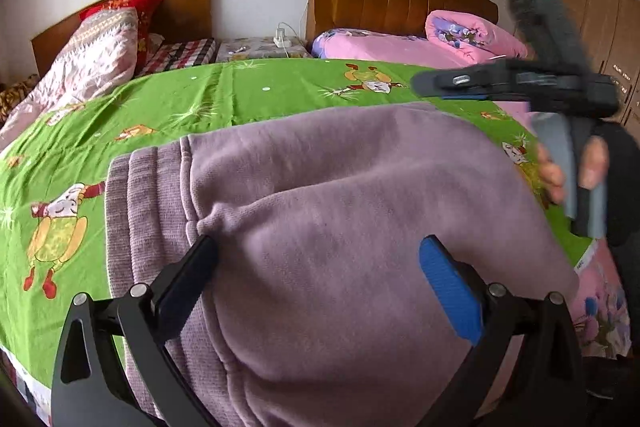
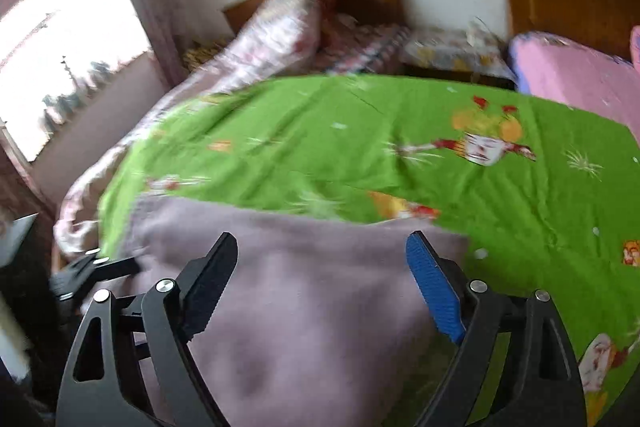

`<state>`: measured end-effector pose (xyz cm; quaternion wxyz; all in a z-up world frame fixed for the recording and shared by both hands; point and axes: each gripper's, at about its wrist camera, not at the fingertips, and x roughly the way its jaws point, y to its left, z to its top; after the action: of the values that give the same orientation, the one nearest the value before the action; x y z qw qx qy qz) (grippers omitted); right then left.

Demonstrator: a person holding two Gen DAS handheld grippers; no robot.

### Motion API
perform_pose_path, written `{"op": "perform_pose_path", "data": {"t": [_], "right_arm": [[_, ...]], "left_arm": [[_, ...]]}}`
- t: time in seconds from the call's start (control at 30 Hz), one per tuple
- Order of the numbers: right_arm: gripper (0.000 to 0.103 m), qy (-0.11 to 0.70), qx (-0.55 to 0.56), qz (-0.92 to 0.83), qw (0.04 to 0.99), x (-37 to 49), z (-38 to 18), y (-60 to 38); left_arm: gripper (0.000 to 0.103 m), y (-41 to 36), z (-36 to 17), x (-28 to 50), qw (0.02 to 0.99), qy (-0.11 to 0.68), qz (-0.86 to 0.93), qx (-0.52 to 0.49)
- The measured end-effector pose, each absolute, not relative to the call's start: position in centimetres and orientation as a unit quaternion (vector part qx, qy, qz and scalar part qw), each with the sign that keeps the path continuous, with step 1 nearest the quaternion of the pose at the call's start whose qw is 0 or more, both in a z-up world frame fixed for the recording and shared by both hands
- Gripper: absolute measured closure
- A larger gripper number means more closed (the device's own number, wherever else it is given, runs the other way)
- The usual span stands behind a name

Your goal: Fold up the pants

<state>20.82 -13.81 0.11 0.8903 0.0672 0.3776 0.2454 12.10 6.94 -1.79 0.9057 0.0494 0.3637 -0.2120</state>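
Left gripper (image 1: 320,259) stood wide open over folded mauve fleece pants (image 1: 340,227), right gripper (image 2: 322,267) likewise spread, nothing clamped, pants lay on green cartoon-print bedsheet (image 2: 500,195), bare sheet beyond far fold edge.

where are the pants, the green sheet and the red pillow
pants (image 1: 340,211), left wrist view, on the middle of the mauve cloth
green sheet (image 2: 360,139), right wrist view, on a bare part beyond the pants
red pillow (image 1: 138,1), left wrist view, on its front face
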Motion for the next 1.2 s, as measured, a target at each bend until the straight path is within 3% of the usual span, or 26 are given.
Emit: {"op": "perform_pose_path", "data": {"t": [0.23, 0.37, 0.63, 0.8, 0.83, 0.87, 0.93, 1.2], "right_arm": [[0.014, 0.336, 0.039, 0.305, 0.890, 12.4, 1.3, -13.1], [0.014, 0.378, 0.000, 0.267, 0.887, 11.8, -2.5, -13.7], [0.014, 0.311, 0.032, 0.223, 0.923, 7.3, -0.3, -16.0], [0.013, 0.249, 0.025, 0.198, 0.948, 1.9, 0.7, -16.4], [0.012, 0.231, 0.025, 0.178, 0.956, 0.6, 0.8, -16.5], [0.004, 0.217, 0.028, 0.162, 0.962, -0.2, 0.9, -16.5], [0.004, 0.192, 0.037, 0.141, 0.970, -1.8, 0.9, -16.4], [0.004, 0.204, 0.047, 0.134, 0.969, -4.1, 0.6, -15.1]], "left_arm": [[0.002, 6.5, -0.5, 8.9, 0.923, 0.334, -0.178, 0.067], [0.002, 6.8, -1.9, 9.3, 0.921, 0.348, -0.154, 0.082], [0.002, 7.1, -1.1, 7.7, 0.927, 0.343, -0.121, 0.093], [0.002, 7.6, 0.7, 5.2, 0.944, 0.304, -0.098, 0.082], [0.002, 7.5, 1.1, 4.8, 0.948, 0.294, -0.093, 0.081], [0.002, 7.4, 1.7, 4.3, 0.952, 0.282, -0.085, 0.081], [0.002, 6.8, 2.8, 3.2, 0.960, 0.259, -0.064, 0.082], [0.001, 4.4, 3.9, -0.5, 0.973, 0.220, -0.036, 0.065]]}}
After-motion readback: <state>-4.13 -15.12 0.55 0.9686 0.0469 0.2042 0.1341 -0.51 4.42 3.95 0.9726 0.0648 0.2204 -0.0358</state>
